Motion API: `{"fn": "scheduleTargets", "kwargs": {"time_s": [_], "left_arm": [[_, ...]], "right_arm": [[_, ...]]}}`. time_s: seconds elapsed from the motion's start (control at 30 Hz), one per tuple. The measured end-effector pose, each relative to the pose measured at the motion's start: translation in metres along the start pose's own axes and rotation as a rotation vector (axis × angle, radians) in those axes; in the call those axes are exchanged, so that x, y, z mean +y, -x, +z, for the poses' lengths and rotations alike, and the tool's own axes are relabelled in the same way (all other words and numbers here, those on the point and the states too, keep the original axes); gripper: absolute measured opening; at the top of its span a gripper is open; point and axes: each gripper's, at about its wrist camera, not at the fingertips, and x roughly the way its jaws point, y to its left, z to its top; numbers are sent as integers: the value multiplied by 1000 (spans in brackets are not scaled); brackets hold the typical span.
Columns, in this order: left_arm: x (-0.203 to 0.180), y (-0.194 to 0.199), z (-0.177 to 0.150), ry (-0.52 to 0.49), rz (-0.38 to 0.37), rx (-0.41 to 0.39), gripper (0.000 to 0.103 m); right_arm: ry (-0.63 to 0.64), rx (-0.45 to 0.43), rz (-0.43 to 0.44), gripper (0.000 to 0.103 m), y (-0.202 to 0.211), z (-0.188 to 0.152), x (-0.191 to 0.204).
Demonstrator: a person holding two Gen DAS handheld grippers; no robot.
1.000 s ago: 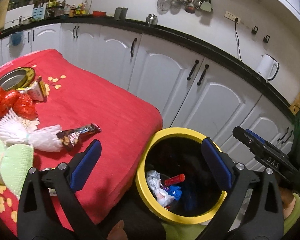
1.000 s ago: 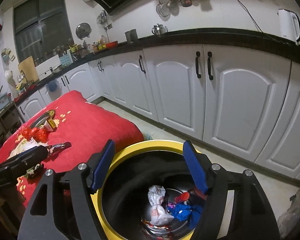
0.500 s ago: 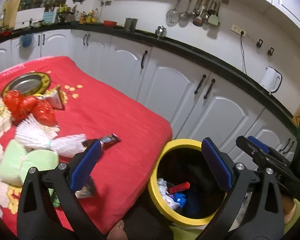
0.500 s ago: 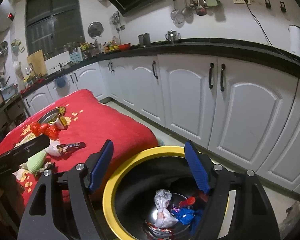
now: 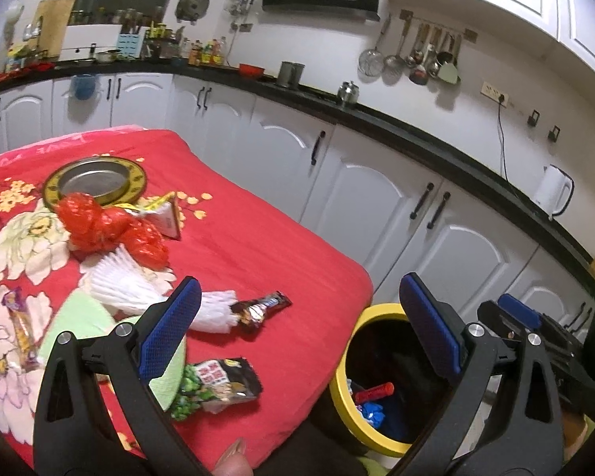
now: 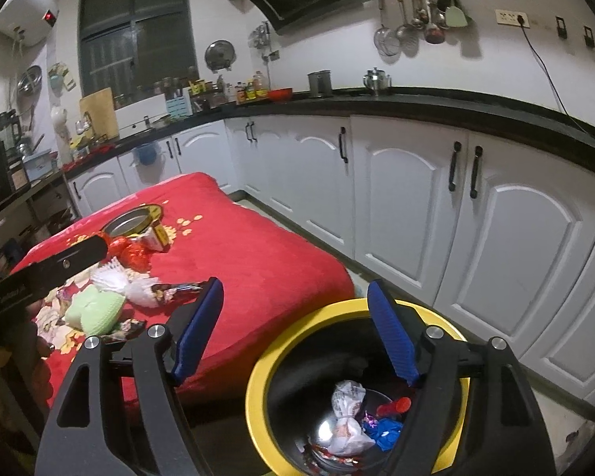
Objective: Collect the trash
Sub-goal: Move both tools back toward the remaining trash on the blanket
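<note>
A yellow-rimmed black bin (image 5: 347, 392) (image 6: 258, 380) stands on the floor by the red-clothed table (image 5: 265, 246) (image 6: 250, 254) and holds wrappers. On the cloth lie a dark chocolate wrapper (image 5: 260, 307) (image 6: 174, 290), a snack packet (image 5: 214, 386), white (image 5: 127, 281) and green (image 5: 79, 317) foam netting, red plastic (image 5: 107, 226), a small carton (image 5: 168, 216) and a candy bar (image 5: 20, 329). My left gripper (image 5: 297, 325) is open and empty above the table's near corner. My right gripper (image 6: 297, 329) is open and empty above the bin.
A yellow-rimmed metal lid (image 5: 95, 180) lies at the far side of the cloth. White cabinets (image 5: 377, 198) with a black counter run behind the table and bin. A white kettle (image 5: 553, 194) stands at the right.
Both grippers have drawn back and up from the bin. The left view has swung left, so more of the table's trash now shows, including the snack packet and candy bar.
</note>
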Motion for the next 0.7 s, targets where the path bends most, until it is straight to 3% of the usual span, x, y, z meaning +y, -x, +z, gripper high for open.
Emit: {"fn": "scheduleTargets", "kwargs": {"time_s": [0.7], "left_arm": [[60,25,23,94,94,-84,92]], "right_arm": [[116,25,131,74,-8,5,74]]}}
